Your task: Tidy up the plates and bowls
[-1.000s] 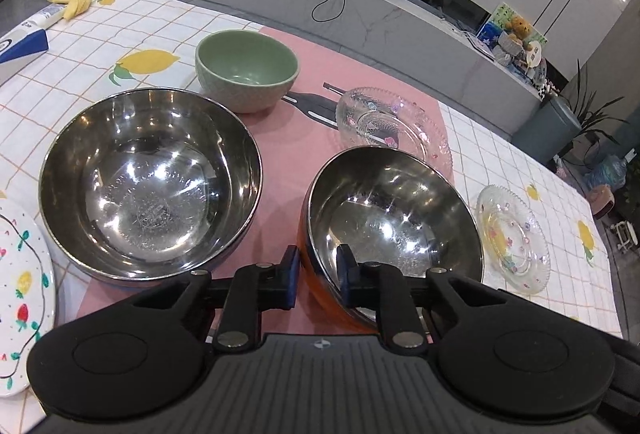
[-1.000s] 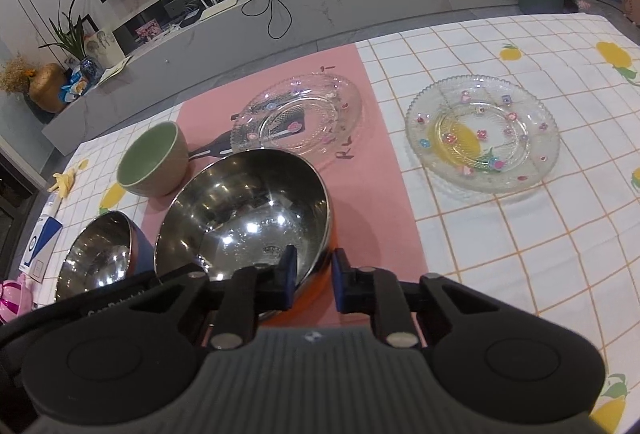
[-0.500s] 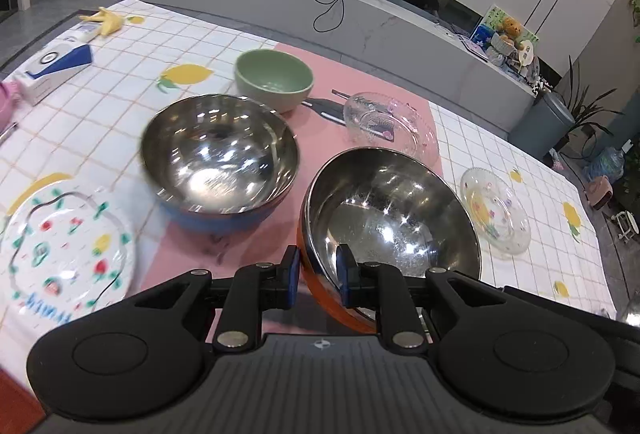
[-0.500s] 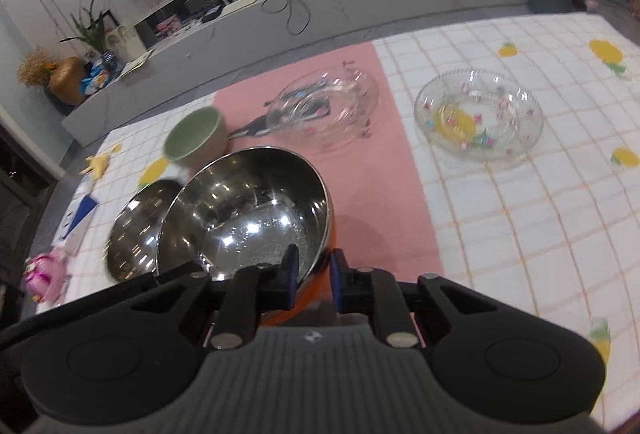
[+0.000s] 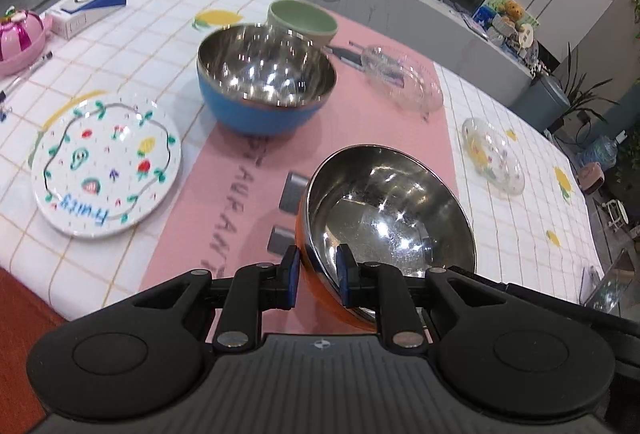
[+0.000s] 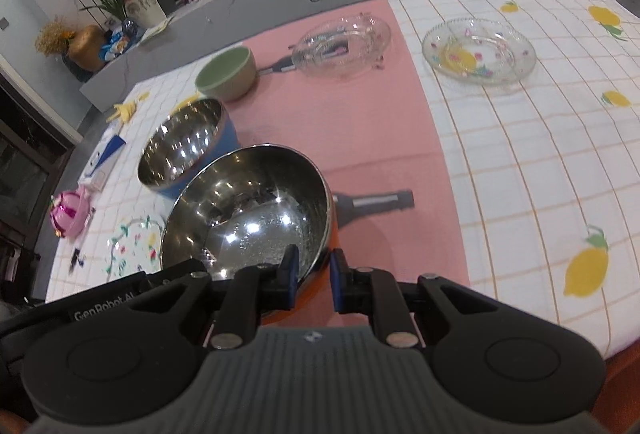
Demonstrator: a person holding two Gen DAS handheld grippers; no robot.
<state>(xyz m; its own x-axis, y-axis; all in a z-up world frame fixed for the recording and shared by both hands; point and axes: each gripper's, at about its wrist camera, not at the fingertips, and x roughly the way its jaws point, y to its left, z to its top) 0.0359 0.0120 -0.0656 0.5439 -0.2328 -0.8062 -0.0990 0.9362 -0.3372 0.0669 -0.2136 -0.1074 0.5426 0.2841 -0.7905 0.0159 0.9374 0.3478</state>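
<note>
Left gripper and right gripper clamped on orange bowl rim.
Held tilted clear of the table, likely for nesting into the blue bowl.

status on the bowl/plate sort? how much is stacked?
Nothing looks stacked yet. In hand: both grippers, left and right, clamp the orange bowl's rim, lifted and tilted. Left: blue bowl, green bowl, painted plate and two glass plates sit apart.
</note>
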